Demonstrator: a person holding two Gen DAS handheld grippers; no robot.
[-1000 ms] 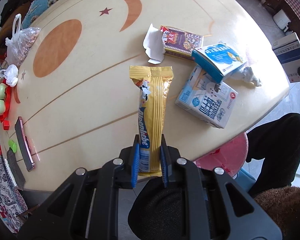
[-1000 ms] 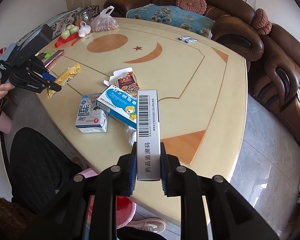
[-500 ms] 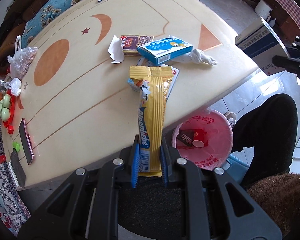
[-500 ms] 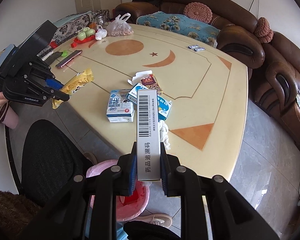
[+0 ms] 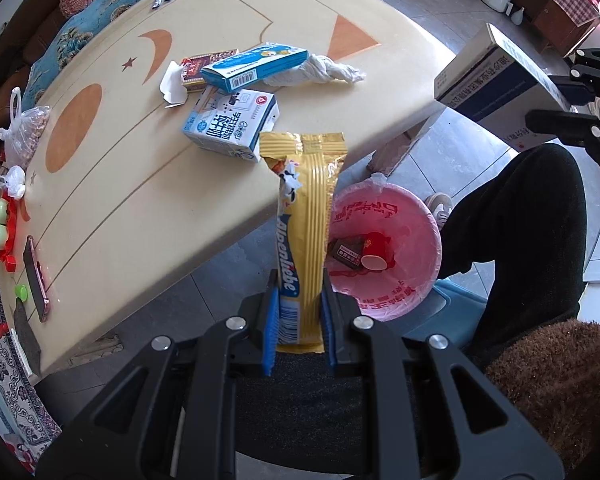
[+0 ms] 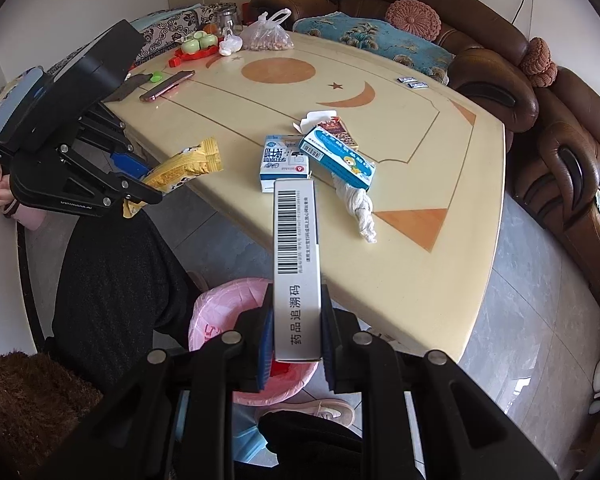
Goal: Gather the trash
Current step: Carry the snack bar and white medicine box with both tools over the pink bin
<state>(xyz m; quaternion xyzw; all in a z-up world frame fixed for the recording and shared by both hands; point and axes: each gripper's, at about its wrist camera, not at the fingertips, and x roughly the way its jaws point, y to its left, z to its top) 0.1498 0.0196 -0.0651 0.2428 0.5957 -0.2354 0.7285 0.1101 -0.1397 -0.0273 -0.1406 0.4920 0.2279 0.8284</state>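
Trash is in both my tools at once: my left tool (image 5: 299, 328) is clamped on the lower end of a yellow candy wrapper (image 5: 305, 216), and my right tool (image 6: 296, 340) is clamped on the near end of a white medicine box (image 6: 296, 256). Neither is over the bench (image 5: 140, 200) any more; both hang beside its edge, above the floor and close to the pink-lined bin (image 5: 384, 256).

Seen from the left wrist, the wrapper's free end reaches across the bin's near rim, while my grip sits short of that rim. If I let go here, I judge the light, limp foil could flutter or catch on the liner and land on the floor. The box sticks far out past my right pads, with only part of the bin showing beneath it, so a release now might clip the rim and tumble off.

My knee is just beside the bin, and my two tools are converging on one small opening, so they could knock together.

A milk carton (image 5: 232, 128), a blue box (image 5: 256, 66) and a twisted tissue (image 5: 324, 72) lie farther from the bin, on the bench.
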